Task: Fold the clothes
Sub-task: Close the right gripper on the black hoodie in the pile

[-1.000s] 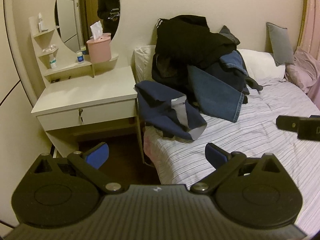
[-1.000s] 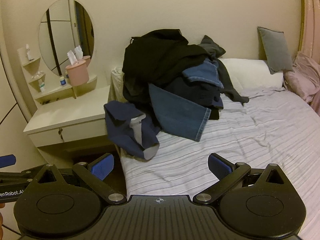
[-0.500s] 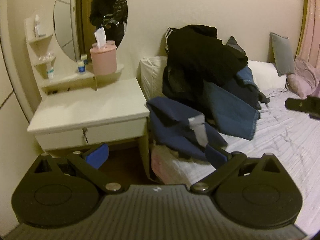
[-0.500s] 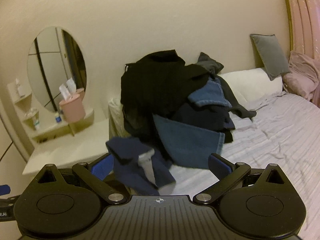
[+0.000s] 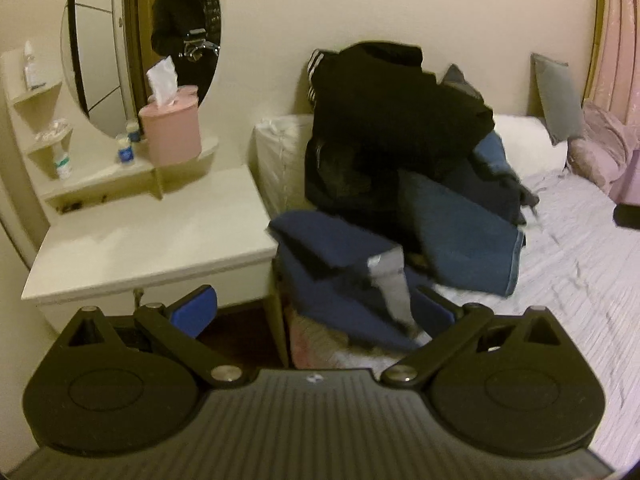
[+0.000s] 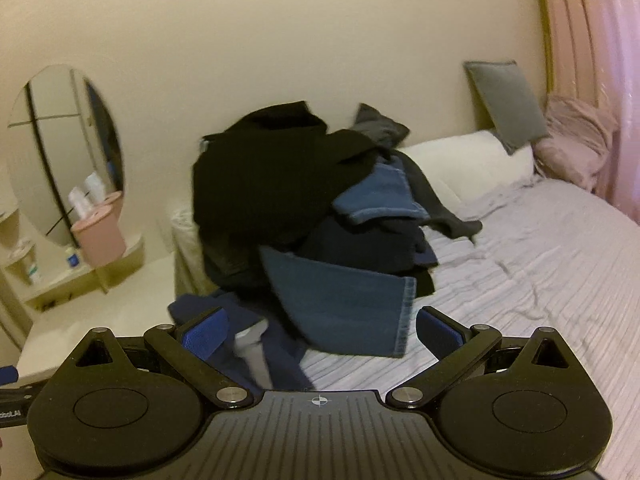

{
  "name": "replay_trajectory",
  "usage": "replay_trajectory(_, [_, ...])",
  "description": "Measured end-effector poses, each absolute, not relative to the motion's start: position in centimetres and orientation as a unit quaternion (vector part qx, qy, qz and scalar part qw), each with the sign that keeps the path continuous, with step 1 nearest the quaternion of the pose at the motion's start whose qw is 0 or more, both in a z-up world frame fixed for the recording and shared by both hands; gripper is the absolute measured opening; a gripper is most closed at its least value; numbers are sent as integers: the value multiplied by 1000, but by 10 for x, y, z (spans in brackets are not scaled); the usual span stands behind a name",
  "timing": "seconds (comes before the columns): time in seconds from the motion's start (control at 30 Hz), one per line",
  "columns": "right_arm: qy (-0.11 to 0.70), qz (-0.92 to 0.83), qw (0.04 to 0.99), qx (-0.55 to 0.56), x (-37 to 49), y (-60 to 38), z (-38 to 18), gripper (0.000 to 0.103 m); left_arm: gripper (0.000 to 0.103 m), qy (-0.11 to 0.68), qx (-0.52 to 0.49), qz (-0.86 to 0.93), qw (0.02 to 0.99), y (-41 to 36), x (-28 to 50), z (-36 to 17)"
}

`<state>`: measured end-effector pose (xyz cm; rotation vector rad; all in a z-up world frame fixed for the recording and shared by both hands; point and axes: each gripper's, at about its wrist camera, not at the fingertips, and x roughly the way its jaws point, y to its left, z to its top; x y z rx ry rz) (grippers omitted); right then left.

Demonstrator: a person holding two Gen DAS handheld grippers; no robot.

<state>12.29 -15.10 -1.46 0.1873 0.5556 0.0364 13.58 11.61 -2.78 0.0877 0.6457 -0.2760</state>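
Both cameras have closed in on the bed over the last second: the clothes pile fills much more of each view, and the navy garment that sat mid-frame now lies right at the left gripper. The right wrist view has also tilted up and swung toward the pile, so I read this as an approach for a pick, navy piece the likely target, though that's my judgement only. State of the clothes: all heaped unfolded at the head of the bed against the wall, black jacket on top, jeans leg fanning out toward me, navy garment hanging off the bed corner beside the white bench. No folded stack visible in either view. Striped sheet to the right of the pile is open space for laying something flat. Left gripper: jaws wide, nothing between them; its right finger overlaps the navy fabric in view, contact I cannot tell. Right gripper: also wide, holding nothing, hovering in front of the jeans hem and navy piece, apparently short of both. Motion blur on both frames.
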Motion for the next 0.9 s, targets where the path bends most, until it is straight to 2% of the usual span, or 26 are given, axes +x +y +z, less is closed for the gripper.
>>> replay_trajectory(0.3, [248,62,961,103,180,-188,7,103,101,285,53,-148,946,73,193,9])
replay_trajectory(0.57, [264,78,955,111,227,-203,3,103,102,266,115,-178,940,27,265,22])
replay_trajectory(0.8, [263,87,953,126,303,-193,-2,103,102,229,164,-230,931,-2,379,31])
replay_trajectory(0.9, [260,93,952,134,353,-178,0,103,102,226,152,-249,929,-7,445,32])
